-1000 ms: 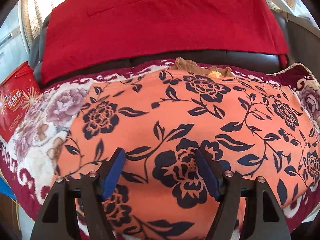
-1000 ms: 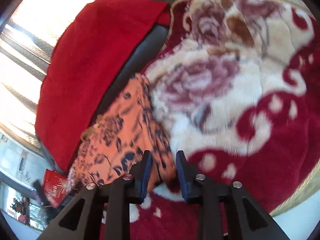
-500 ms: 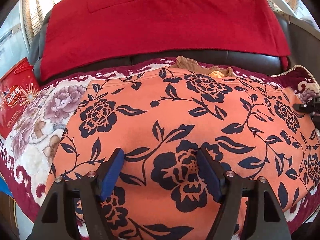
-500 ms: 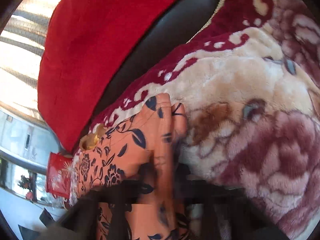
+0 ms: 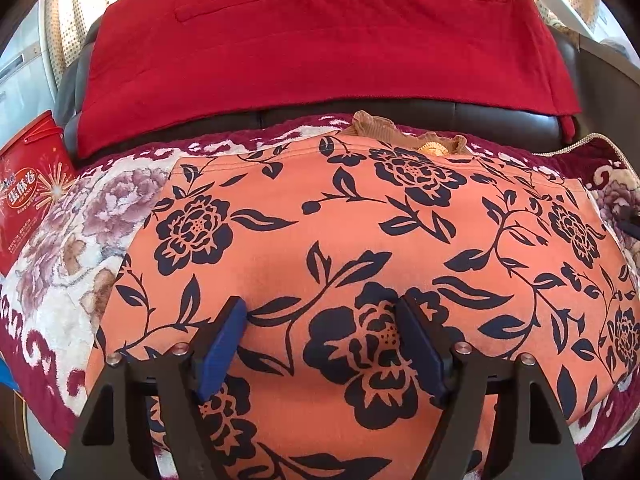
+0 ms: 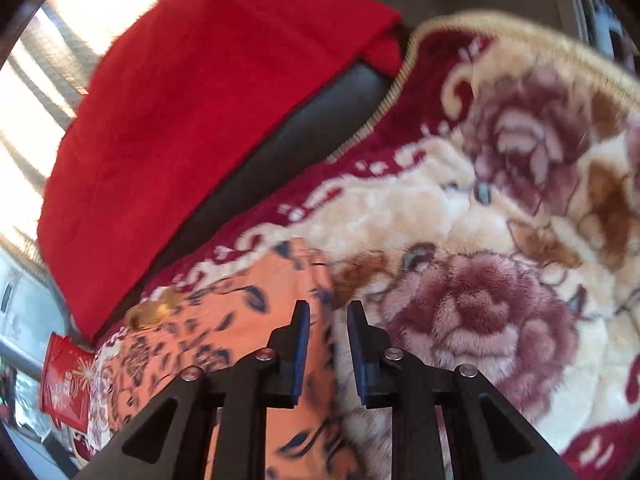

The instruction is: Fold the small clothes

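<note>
At the far left a red snack box is seen beside the plush floral blanket on which the orange floral garment is spread flat. The left gripper is held low over its near middle, fingers spread wide and pinching nothing, probably to steady the cloth. A tan garment is tucked behind the far edge (it may snag a fold). Behind, a red throw is draped over the dark sofa back. At the garment's right edge the right gripper is poised, fingers having just opened slightly, a narrow gap left, nothing pinched.
</note>
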The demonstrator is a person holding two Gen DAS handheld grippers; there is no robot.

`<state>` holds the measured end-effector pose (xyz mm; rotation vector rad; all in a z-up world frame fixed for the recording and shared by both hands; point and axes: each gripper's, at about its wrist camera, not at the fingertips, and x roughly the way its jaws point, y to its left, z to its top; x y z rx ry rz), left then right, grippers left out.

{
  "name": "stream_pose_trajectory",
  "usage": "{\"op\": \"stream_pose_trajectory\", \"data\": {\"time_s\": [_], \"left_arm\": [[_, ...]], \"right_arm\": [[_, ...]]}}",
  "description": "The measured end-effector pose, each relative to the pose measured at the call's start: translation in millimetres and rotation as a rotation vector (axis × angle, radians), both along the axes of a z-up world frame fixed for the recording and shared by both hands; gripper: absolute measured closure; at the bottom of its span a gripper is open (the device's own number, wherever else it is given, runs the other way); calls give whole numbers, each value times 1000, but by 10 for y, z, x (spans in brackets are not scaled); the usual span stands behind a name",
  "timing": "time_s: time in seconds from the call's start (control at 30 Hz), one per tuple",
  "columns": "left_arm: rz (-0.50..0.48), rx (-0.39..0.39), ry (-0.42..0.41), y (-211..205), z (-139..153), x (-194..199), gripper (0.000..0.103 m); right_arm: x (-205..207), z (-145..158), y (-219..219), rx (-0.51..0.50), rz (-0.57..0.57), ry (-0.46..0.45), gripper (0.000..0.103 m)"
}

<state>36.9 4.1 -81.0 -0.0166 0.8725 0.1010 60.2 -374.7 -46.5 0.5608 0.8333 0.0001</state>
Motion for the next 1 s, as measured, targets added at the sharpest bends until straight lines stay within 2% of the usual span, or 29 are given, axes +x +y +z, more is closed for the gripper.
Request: {"op": "stream_pose_trajectory", "data": {"time_s": [0.1, 0.17, 0.2, 0.27, 0.33, 0.4, 0.43, 0.47, 0.5, 0.6, 0.73, 0.83, 0.9, 0.93, 1.0], "left_arm": [[-1, -3, 2, 3, -3, -2, 25], [-1, -5, 3, 5, -5, 0, 25], [0, -8, 5, 8, -4, 5, 25], [-1, -11, 11, 16, -2, 13, 25], [-5, -13, 17, 22, 5, 19, 25], [-3, -21, 21, 31, 1, 29, 25], [-1, -21, 21, 29, 0, 31, 25], [2, -20, 21, 26, -1, 30, 25], [2, -19, 20, 22, -1, 28, 25], [-1, -25, 25, 25, 4, 20, 25], [6, -40, 19, 72, 82, -11, 25], [17, -50, -36, 107, 192, -108, 25], [17, -65, -58, 107, 195, -153, 25], [9, -61, -40, 84, 142, -137, 25], [-14, -37, 31, 30, -38, -53, 23]], "right_arm": [[-206, 103, 197, 79, 108, -33, 79], [-251, 15, 357, 122, 219, -3, 71], [-235, -88, 392, 131, 238, 28, 71], [-201, -295, 285, 122, 163, 93, 72], [-312, -354, 67, 274, 44, 64, 71], [-460, -197, 117, 207, 21, 29, 61], [-579, -130, 174, 207, 31, 8, 36], [-681, -103, 218, 225, 41, -7, 16], [-828, -78, 288, 245, 58, -26, 13], [-1139, -147, 491, 278, 91, -30, 13], [-1456, -501, 471, 449, 6, 31, 13], [-1453, -657, 407, 517, -43, 40, 12], [-1374, -610, 350, 518, -76, 5, 12], [-1325, -574, 326, 490, -101, -15, 13], [-1237, -607, 278, 504, -144, -19, 13]]}}
